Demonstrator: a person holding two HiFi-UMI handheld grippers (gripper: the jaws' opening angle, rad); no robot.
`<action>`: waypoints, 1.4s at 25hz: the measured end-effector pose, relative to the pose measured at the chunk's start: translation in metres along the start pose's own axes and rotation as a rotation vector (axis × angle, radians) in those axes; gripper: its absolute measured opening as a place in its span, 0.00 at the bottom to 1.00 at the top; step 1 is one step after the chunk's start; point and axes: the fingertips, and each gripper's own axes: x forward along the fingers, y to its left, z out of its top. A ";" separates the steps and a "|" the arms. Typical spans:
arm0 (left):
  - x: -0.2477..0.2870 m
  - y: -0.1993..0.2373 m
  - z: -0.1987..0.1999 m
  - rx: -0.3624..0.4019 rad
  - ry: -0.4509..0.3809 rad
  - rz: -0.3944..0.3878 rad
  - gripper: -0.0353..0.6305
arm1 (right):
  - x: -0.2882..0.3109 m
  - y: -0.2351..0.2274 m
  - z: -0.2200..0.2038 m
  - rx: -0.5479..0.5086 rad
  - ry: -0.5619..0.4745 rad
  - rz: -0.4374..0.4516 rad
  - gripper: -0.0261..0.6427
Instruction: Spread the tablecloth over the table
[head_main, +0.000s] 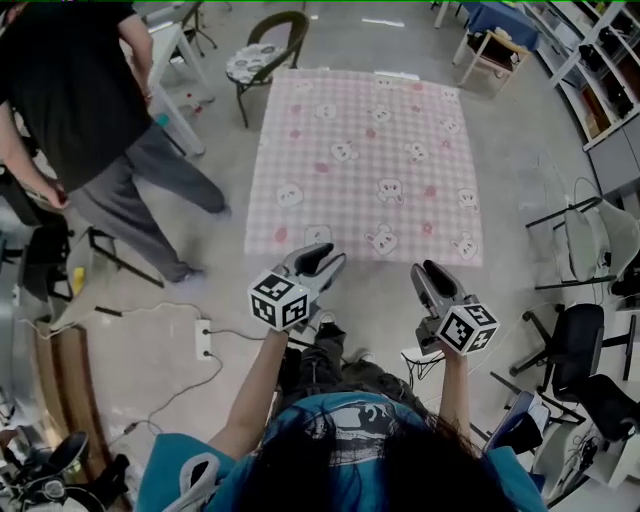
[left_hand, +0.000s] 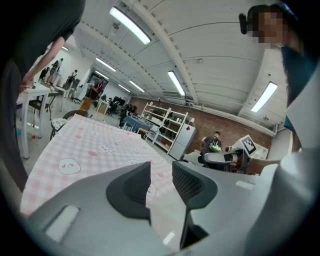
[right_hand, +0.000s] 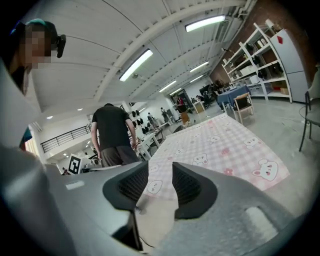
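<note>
The pink checked tablecloth (head_main: 365, 165) with small bear prints lies flat over the table, its near edge just beyond both grippers. In the left gripper view the tablecloth (left_hand: 95, 145) stretches away to the left, and in the right gripper view the tablecloth (right_hand: 220, 145) runs off to the right. My left gripper (head_main: 325, 258) hovers at the cloth's near edge, left of centre, and it is open with nothing between its jaws (left_hand: 161, 175). My right gripper (head_main: 428, 272) hangs just short of the near edge, also open and empty (right_hand: 160, 177). Neither touches the cloth.
A person in a black shirt and grey trousers (head_main: 90, 120) stands left of the table. A chair (head_main: 265, 55) sits at the table's far left corner. A power strip (head_main: 204, 340) with cables lies on the floor at left. Black chairs (head_main: 580, 350) and shelves (head_main: 600, 60) line the right side.
</note>
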 end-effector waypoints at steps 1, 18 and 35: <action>-0.001 -0.011 0.003 0.019 -0.005 -0.009 0.27 | -0.005 0.006 0.003 -0.011 -0.008 0.016 0.26; -0.043 -0.155 0.010 0.137 -0.092 -0.027 0.15 | -0.094 0.071 -0.016 -0.123 -0.049 0.170 0.11; -0.072 -0.231 -0.014 0.205 -0.114 -0.043 0.08 | -0.160 0.117 -0.026 -0.247 -0.142 0.258 0.05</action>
